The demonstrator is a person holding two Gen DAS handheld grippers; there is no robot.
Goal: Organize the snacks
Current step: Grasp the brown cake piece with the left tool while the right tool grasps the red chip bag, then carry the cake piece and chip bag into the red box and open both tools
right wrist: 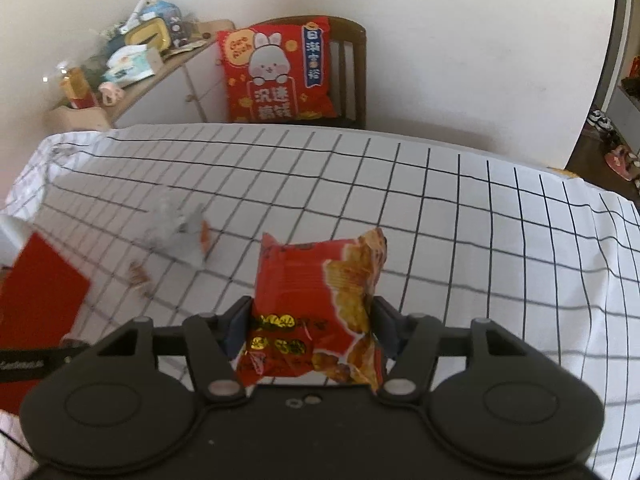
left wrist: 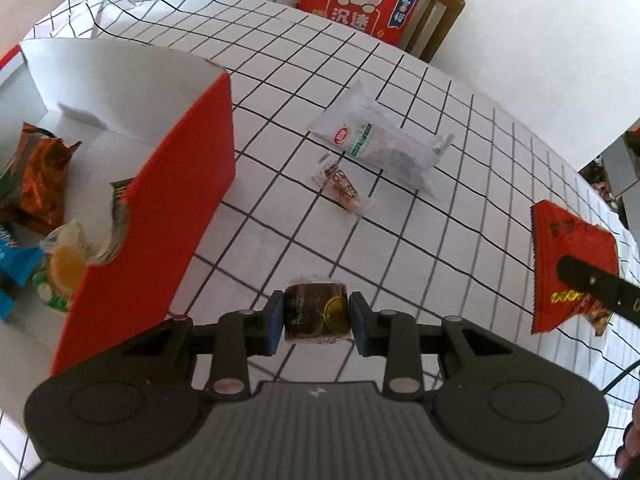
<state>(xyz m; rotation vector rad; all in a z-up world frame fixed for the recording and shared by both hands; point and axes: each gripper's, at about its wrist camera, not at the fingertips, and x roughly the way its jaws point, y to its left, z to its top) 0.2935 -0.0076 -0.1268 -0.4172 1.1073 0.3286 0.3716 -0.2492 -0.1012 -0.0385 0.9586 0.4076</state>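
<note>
- A white tablecloth (left wrist: 460,128) with a black grid covered the table; a chair with a red rabbit cushion (right wrist: 276,74) stood behind it.
- The left gripper (left wrist: 316,314) clamped a small dark snack packet (left wrist: 314,312) just right of the red-and-white box (left wrist: 160,208).
- The right gripper (right wrist: 312,320) pinched a red chip bag (right wrist: 316,300), well right of the box.
- A white pouch (left wrist: 380,140) and a small wrapped candy (left wrist: 342,190) lay between, near the box.
- Other snacks (left wrist: 40,184) sat inside the box.

surface: checked tablecloth (left wrist: 400,92) | on it: red box (left wrist: 168,208), white packet (left wrist: 384,140), small bar (left wrist: 344,192)
</note>
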